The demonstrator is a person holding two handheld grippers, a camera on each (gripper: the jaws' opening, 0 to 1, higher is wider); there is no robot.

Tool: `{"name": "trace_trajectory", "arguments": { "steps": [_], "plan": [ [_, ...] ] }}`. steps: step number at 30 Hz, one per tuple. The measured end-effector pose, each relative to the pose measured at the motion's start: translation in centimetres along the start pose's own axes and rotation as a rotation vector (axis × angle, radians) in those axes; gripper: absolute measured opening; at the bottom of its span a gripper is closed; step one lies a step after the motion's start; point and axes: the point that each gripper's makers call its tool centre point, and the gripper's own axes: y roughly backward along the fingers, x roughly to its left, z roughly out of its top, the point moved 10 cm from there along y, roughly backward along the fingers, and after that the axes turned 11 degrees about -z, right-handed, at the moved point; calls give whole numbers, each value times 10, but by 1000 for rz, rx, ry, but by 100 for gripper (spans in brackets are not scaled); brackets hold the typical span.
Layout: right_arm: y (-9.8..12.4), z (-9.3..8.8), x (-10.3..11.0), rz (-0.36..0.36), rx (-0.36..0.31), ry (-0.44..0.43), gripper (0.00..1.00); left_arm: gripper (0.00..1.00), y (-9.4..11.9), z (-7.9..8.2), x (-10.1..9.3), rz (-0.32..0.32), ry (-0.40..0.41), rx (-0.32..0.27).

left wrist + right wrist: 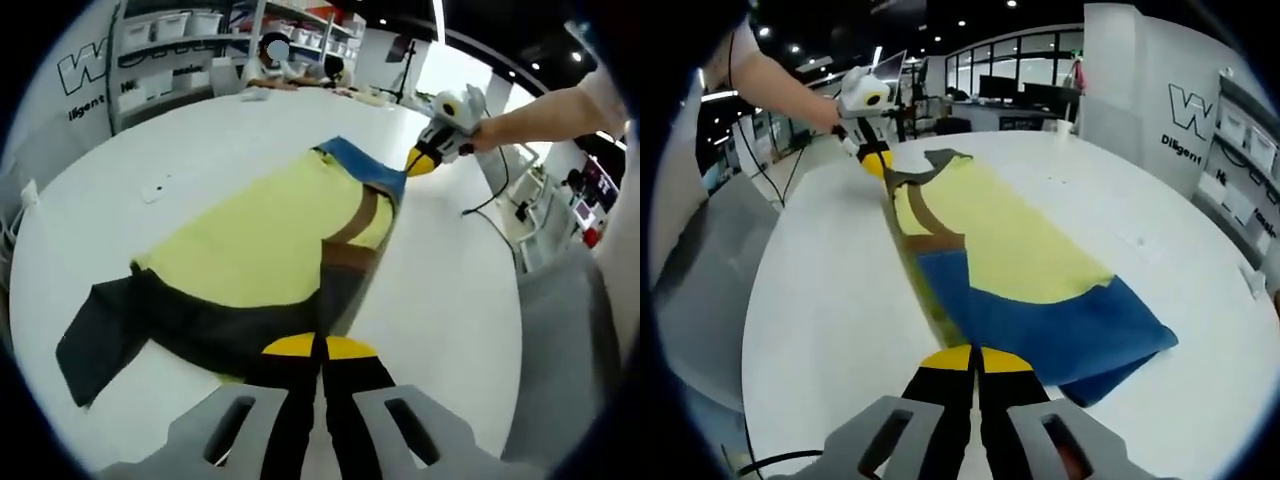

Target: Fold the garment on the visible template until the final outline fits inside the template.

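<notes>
While the garment [255, 255] lies stretched across the white round table [440, 290], each gripper has its jaws clenched on one end of it. In the left gripper view, the left gripper [320, 350] shows two yellow-tipped jaws pressed together over the dark grey hem, pinching the cloth at the table's near edge. From there the garment runs away across the table: a dark grey band and a dark sleeve spread to one side, then a broad pale yellow body crossed by a brown strap, then a blue part at the far end. There the right gripper [422, 160], held by a hand [490, 130] on a bare forearm, bites the blue edge.

In the right gripper view the order is reversed. The right gripper [975, 357] has its jaws closed on the blue cloth near the table's rim, with the blue panel [1060, 325] fanned out beside it. The yellow body [990, 230] leads away to the grey end, where the left gripper [876, 160] grips the cloth, held by the person's other hand [830, 115]. One long side of the garment is drawn into a straight folded edge between the two grippers; the other side lies flat on the table.

Beyond the table, shelving [190, 50] against the wall carries white bins [205, 22]; what is in them cannot be made out. A cable [490, 195] trails over the table by the right gripper.
</notes>
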Motion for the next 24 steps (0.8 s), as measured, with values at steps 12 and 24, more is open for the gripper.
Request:
{"name": "trace_trajectory", "arguments": {
  "steps": [12,24],
  "plan": [
    [23,-17,41,34,13,-11,0,0,1,-33,-46,-30,37,8],
    [45,-36,86,67,22,-39,0,0,4,-70,-90,-60,80,25]
  ]
}}
